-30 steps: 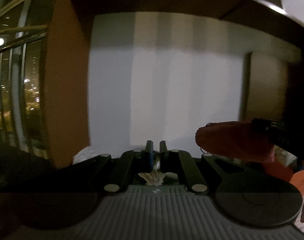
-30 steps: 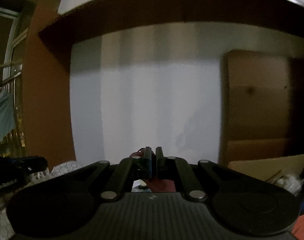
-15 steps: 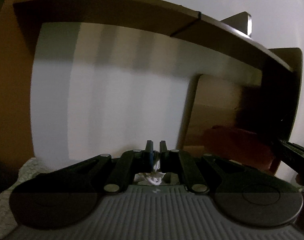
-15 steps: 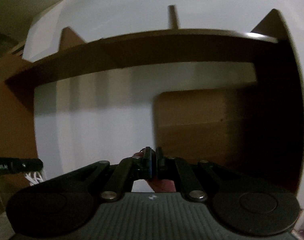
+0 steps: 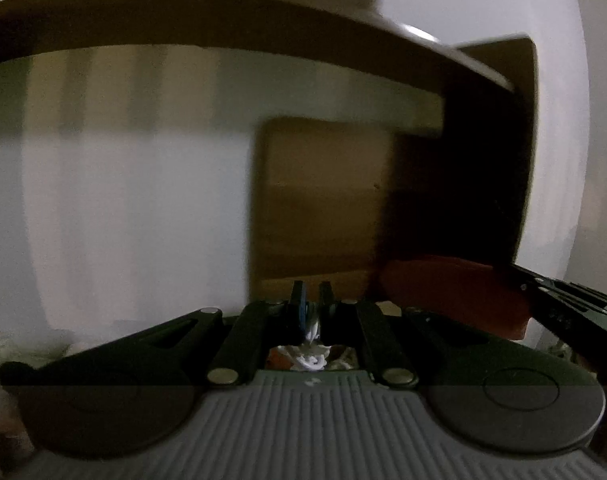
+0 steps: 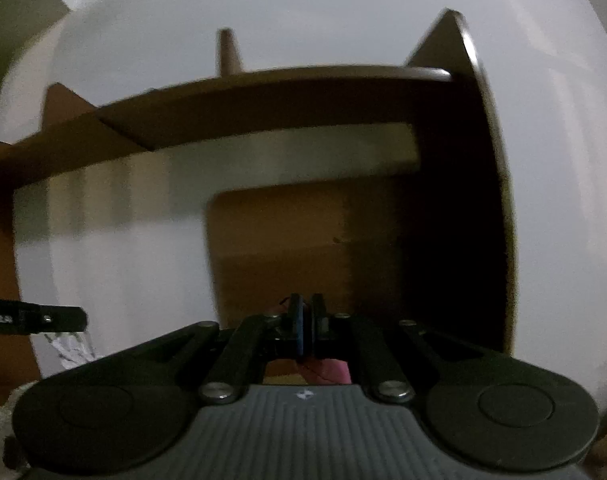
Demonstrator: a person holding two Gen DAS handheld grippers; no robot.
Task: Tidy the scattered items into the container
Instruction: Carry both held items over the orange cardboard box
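1. Two grippers, both clamped: left gripper (image 5: 310, 294) pinches white crumpled item (image 5: 309, 354); right gripper (image 6: 306, 308) pinches red item (image 5: 455, 292).
2. Cardboard box (image 6: 287, 248) ahead; contents hidden.
3. Since earlier: box now centred, window gone.

Both cameras sit just behind their own tongs, whose dark bodies fill the lower third of each frame, and look forward and slightly upward at a brown shelf (image 5: 263, 40) against a white wall (image 5: 135, 208). The left view has the shelf across the top and a brown panel (image 5: 323, 200) at centre; the right tongs (image 5: 559, 304) enter at right. The right view shares the shelf (image 6: 263, 104) and panel (image 6: 287, 248), with the left tongs (image 6: 35, 320) at left.
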